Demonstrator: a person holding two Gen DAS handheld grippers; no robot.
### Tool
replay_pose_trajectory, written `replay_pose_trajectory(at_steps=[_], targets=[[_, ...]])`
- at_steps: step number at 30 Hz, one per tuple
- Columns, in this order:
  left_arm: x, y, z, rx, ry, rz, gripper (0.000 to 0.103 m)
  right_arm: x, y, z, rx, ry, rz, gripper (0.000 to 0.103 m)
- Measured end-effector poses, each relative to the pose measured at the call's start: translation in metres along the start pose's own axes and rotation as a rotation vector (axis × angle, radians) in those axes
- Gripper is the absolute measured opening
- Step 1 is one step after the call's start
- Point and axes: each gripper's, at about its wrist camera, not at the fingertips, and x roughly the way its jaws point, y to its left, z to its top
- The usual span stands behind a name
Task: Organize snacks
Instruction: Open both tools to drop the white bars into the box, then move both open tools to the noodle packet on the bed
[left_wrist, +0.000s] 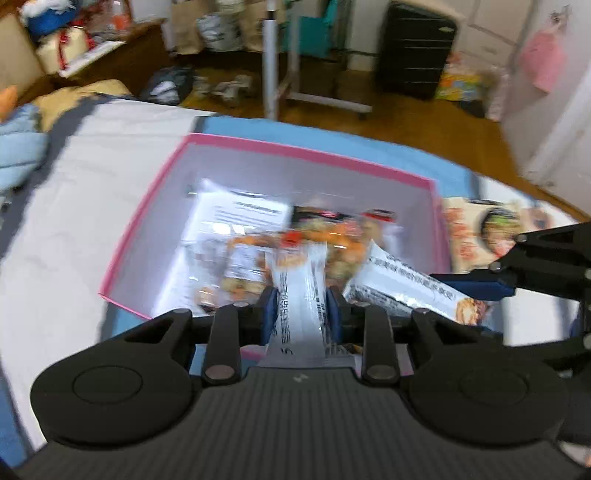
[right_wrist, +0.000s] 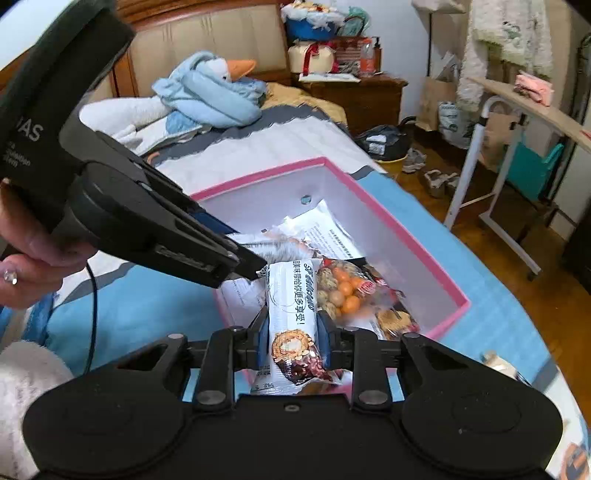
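On the bed (right_wrist: 295, 147), covered with a white and grey sheet, lies a light blue mat (right_wrist: 491, 306), and on that mat sits an open pink box (right_wrist: 417, 251) with white inner walls. A blue-wrapped plush goose (right_wrist: 218, 92) lies further up the bed near the padded headboard, and a wooden floor with a white-legged side table (right_wrist: 487, 155) shows beyond the bed edge. Inside the box lie several snack packs: a white leaflet-like packet (right_wrist: 325, 229) against the far side, and a clear bag of orange and speckled coated nuts (right_wrist: 343, 291) nearer the front. A flat printed packet (left_wrist: 480, 229) rests on the mat just beside the box's right wall in the left wrist view.

The left gripper (left_wrist: 301, 310) is clamped on a white snack bar (left_wrist: 299, 291), its blue pads pressing both sides of the wrapper, held over the box's near edge. The right gripper (right_wrist: 291, 332) is clamped on a second white bar (right_wrist: 291, 306) printed with a nut cluster picture, also over the near edge of the box. The tips of the two grippers are close together, the left one reaching in from the upper left of the right wrist view, held by a hand (right_wrist: 33, 266). The left wrist view is blurred, so the print on its bar cannot be read
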Motion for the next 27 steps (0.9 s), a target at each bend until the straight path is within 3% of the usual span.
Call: replay_pose_trajectory(at_steps=[2, 4, 7, 9, 14, 17, 21, 23, 27], targets=[[0.005, 0.002, -0.001, -0.004, -0.013, 0.022, 0.049, 0.015, -0.001, -0.001, -0.001, -0.006, -0.005, 0.035], [0.007, 0.005, -0.001, -0.022, -0.021, 0.008, 0.054, 0.021, -0.002, -0.004, -0.009, 0.001, -0.016, 0.037], [0.000, 0.006, -0.006, -0.013, -0.049, 0.008, 0.061, 0.008, -0.004, -0.010, 0.007, -0.038, -0.041, 0.050], [-0.010, 0.003, -0.011, 0.007, -0.082, 0.015, 0.063, -0.011, -0.005, -0.017, 0.023, -0.080, -0.048, 0.056], [-0.038, -0.010, -0.023, 0.067, -0.138, 0.036, 0.076, -0.069, -0.015, -0.041, 0.117, -0.182, -0.090, 0.058], [-0.054, -0.017, -0.031, 0.098, -0.153, 0.032, 0.078, -0.097, -0.019, -0.056, 0.167, -0.204, -0.132, 0.068], [-0.071, -0.031, -0.035, 0.120, -0.149, -0.013, 0.085, -0.127, -0.020, -0.078, 0.202, -0.202, -0.199, 0.072], [-0.080, -0.041, -0.037, 0.137, -0.155, -0.052, 0.093, -0.140, -0.019, -0.090, 0.214, -0.201, -0.233, 0.076], [-0.091, -0.073, -0.039, 0.221, -0.178, -0.119, 0.099, -0.166, -0.020, -0.112, 0.222, -0.190, -0.307, 0.082]])
